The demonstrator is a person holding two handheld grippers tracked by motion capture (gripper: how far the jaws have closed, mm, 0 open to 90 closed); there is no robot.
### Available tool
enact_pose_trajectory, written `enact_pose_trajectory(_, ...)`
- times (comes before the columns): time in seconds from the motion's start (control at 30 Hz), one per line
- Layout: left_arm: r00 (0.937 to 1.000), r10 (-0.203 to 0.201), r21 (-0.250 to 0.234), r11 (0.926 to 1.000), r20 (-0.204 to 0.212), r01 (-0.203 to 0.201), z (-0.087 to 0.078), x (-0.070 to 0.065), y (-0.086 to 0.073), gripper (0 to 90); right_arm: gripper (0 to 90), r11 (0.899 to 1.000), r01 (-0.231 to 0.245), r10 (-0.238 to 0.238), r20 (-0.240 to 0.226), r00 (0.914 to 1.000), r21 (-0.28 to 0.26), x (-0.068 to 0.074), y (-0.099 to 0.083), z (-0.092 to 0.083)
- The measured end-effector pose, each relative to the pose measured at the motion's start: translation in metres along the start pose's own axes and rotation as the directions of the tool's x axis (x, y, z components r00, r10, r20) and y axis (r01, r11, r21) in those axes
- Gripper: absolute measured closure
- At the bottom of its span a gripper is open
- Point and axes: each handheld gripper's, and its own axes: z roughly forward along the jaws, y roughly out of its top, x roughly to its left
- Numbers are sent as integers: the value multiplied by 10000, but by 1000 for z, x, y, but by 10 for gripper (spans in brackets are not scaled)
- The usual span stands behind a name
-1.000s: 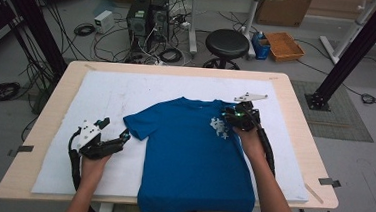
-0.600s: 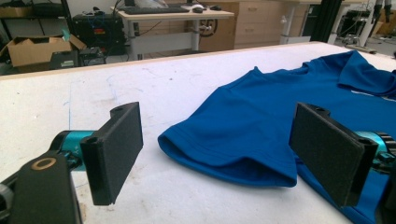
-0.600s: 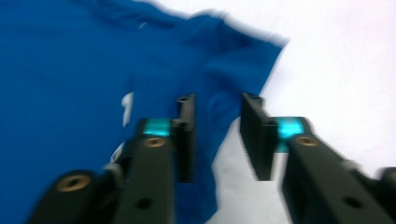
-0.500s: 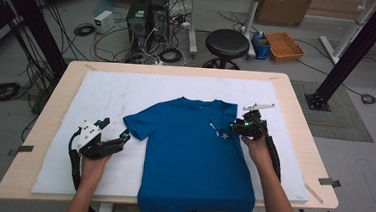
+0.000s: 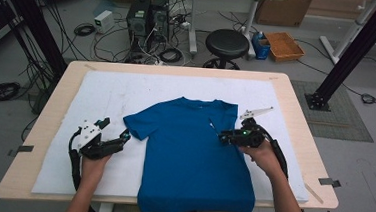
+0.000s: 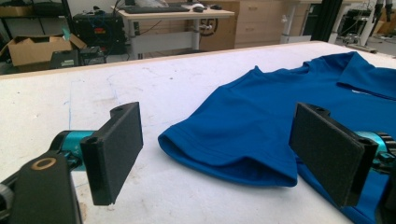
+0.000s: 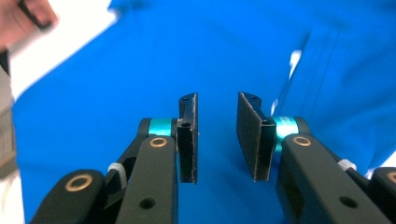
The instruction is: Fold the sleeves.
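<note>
A blue T-shirt point(image 5: 188, 151) lies flat on the white mat point(image 5: 127, 91), its hem hanging over the near table edge. My left gripper point(image 5: 115, 129) rests on the mat just left of the shirt's left sleeve point(image 5: 135, 125). It is open wide, and in the left gripper view the sleeve hem point(image 6: 224, 163) lies ahead between the jaws, untouched. My right gripper point(image 5: 222, 137) hovers over the shirt's right side, pointing left. In the right gripper view its jaws point(image 7: 217, 116) stand a narrow gap apart with only blue cloth point(image 7: 93, 93) below them. The right sleeve looks folded inward.
The wooden table point(image 5: 296, 108) carries the mat. Behind the table on the floor stand a black stool point(image 5: 227, 43), computer towers point(image 5: 147, 18), an orange-brown tray point(image 5: 284, 45) and loose cables. Black frame posts point(image 5: 350, 52) rise at both sides.
My right gripper moved rightward from the shirt's chest to its right side, and the white-marked fold it carried is no longer in its jaws. The left gripper stayed put.
</note>
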Motion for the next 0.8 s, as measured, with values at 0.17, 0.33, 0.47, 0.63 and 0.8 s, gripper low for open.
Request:
enact_pose_trajectory(0.17,10000,-34,-4,10000,2,34,0,0,0,174,898,9929,80,-428,2933,9551,1188,-3,-4,9)
enact_pose_trajectory(0.33,10000,-15,-2,10000,-13,15,0,0,0,174,900,9854,325,-825,3013,9500,1673,-4,-17,14)
enact_pose_trajectory(0.47,10000,74,84,9999,-59,-74,0,-1,0,174,741,9978,127,-316,3000,9534,645,-8,-18,3)
enact_pose_trajectory(0.63,9998,135,169,9998,-118,-133,1,-2,1,174,855,9998,-179,217,4581,8886,-127,-22,-9,14)
enact_pose_trajectory(0.8,9999,32,179,9998,-110,-30,1,-1,1,174,856,9980,-249,-122,5607,8279,584,-28,-4,28)
